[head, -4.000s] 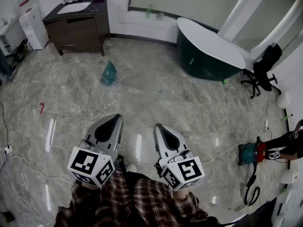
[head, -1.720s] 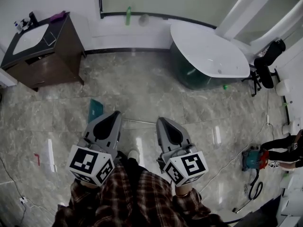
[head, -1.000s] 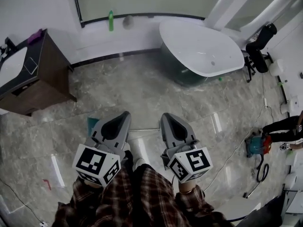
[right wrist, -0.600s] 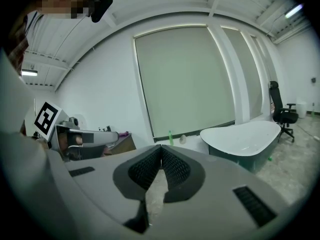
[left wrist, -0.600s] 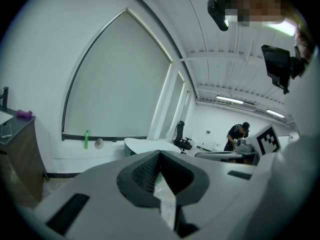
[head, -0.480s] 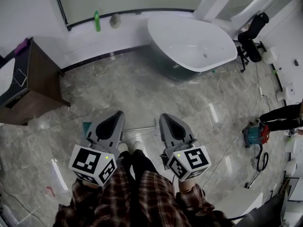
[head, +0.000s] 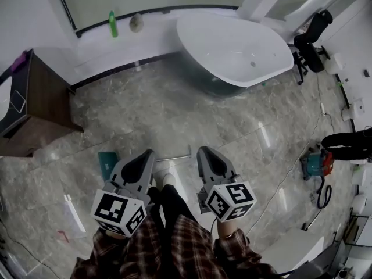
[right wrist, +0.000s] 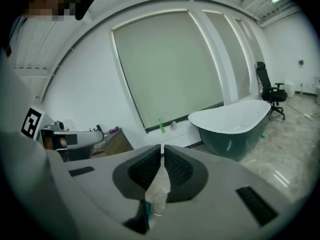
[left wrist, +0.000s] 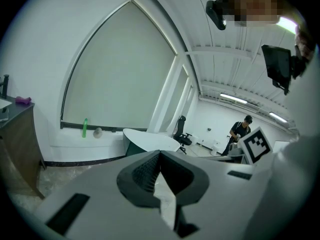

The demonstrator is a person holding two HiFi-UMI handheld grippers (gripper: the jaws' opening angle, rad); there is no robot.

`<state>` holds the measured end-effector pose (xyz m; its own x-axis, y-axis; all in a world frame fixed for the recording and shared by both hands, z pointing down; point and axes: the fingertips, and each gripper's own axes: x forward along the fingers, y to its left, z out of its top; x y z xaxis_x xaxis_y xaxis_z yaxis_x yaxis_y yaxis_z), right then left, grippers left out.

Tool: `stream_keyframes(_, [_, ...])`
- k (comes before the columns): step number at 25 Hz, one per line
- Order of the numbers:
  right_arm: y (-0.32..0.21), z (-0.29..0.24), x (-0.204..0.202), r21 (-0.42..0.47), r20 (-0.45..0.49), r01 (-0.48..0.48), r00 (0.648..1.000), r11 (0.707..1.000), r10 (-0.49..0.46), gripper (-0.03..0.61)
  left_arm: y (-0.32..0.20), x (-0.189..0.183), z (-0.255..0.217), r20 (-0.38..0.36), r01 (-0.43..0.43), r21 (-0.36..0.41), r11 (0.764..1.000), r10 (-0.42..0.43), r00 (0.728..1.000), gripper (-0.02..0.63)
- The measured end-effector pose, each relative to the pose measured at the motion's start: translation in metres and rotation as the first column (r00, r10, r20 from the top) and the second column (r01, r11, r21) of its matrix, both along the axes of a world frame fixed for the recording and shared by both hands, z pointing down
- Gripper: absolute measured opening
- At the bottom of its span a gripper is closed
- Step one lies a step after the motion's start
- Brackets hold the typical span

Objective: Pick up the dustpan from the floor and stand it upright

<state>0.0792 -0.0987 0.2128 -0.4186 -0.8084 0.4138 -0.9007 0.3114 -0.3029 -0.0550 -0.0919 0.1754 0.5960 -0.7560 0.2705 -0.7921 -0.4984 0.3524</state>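
On the grey floor (head: 174, 106) below me, the teal dustpan (head: 107, 164) lies flat.
I've got my left hand-held gripper (head: 149, 151) hovering over its edge and my right hand-held gripper (head: 203, 150) near the end of its thin handle (head: 175, 157); both sets of jaws are together, gripping nothing.

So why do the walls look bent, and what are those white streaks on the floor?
Head view: a wide lens bows the room's edges; the streaks on the floor are glare off polished tile. Left and right gripper views: stronger fisheye curves the window into an arch, with dark rounded corners.
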Motion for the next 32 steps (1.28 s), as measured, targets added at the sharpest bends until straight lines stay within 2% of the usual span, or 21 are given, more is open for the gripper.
stream_keyframes(5, [-0.015,0.058,0.029,-0.092,0.022,-0.104,0.994,0.99,0.106,0.039,-0.013,0.014,0.033,-0.004,-0.006,-0.038,0.999,0.006,1.0,0.011])
stream_keyframes(10, [-0.027,0.138,0.05,-0.207,0.04,-0.163,0.984,0.965,0.175,0.064,-0.031,0.023,0.09,0.005,0.0,-0.102,0.995,0.0,1.0,0.011])
stream_keyframes(16, [-0.04,0.248,0.07,-0.333,0.028,-0.215,0.971,0.918,0.237,0.105,-0.055,0.029,0.182,0.019,-0.004,-0.194,0.981,0.007,1.0,0.011])
stream_keyframes(23, [-0.035,0.383,0.076,-0.419,0.015,-0.237,0.963,0.876,0.268,0.147,-0.074,0.042,0.308,0.058,-0.024,-0.254,0.967,0.04,0.998,0.011])
stream_keyframes(27, [-0.029,0.467,0.081,-0.471,0.005,-0.286,0.945,0.835,0.327,0.161,-0.074,0.045,0.386,0.087,-0.042,-0.276,0.96,0.069,0.994,0.011])
stream_keyframes(32, [-0.019,0.574,0.096,-0.565,-0.028,-0.357,0.909,0.743,0.416,0.161,-0.066,0.047,0.474,0.099,-0.048,-0.321,0.946,0.083,0.992,0.011])
